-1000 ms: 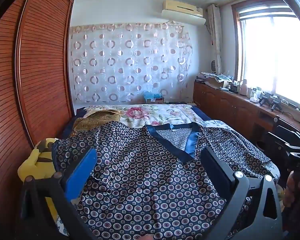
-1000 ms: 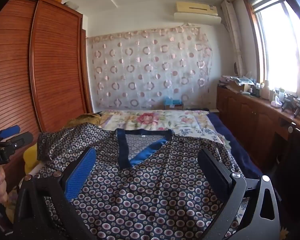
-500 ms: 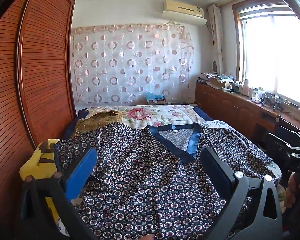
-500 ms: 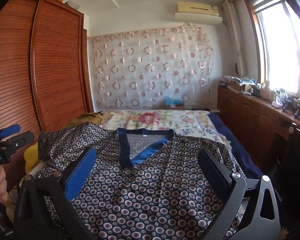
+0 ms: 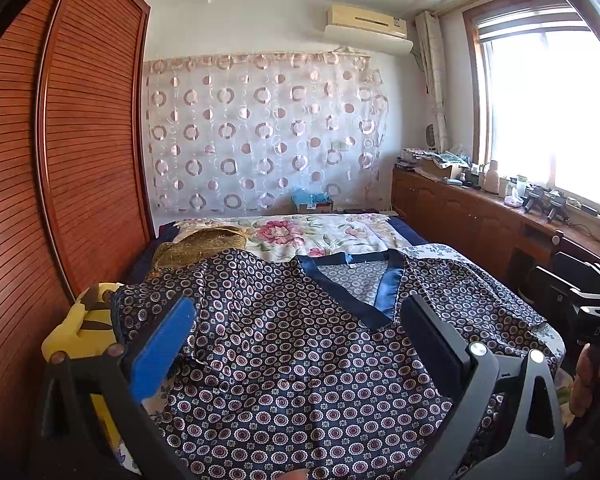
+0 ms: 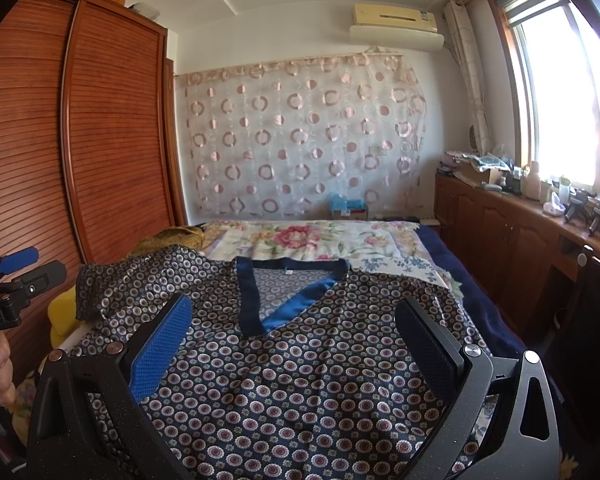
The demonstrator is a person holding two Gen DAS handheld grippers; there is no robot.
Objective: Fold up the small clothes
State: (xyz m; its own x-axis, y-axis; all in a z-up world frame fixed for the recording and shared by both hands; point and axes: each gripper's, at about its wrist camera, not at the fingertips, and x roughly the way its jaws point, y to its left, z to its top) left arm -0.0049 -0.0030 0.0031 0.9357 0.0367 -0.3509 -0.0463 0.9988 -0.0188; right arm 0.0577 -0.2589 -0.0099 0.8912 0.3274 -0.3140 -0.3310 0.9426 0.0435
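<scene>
A navy circle-print V-neck top (image 5: 300, 344) lies spread flat across the lower middle of both frames on the bed (image 6: 320, 240), apparently under the left gripper (image 5: 300, 340) and right gripper (image 6: 296, 340), both gaping wide and holding nothing.

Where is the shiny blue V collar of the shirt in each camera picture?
Left wrist view: the blue V collar sits right of center, above the open left claw.
Right wrist view: the collar sits just left of center.
Shared landmark: the air conditioner high on the wall.
</scene>
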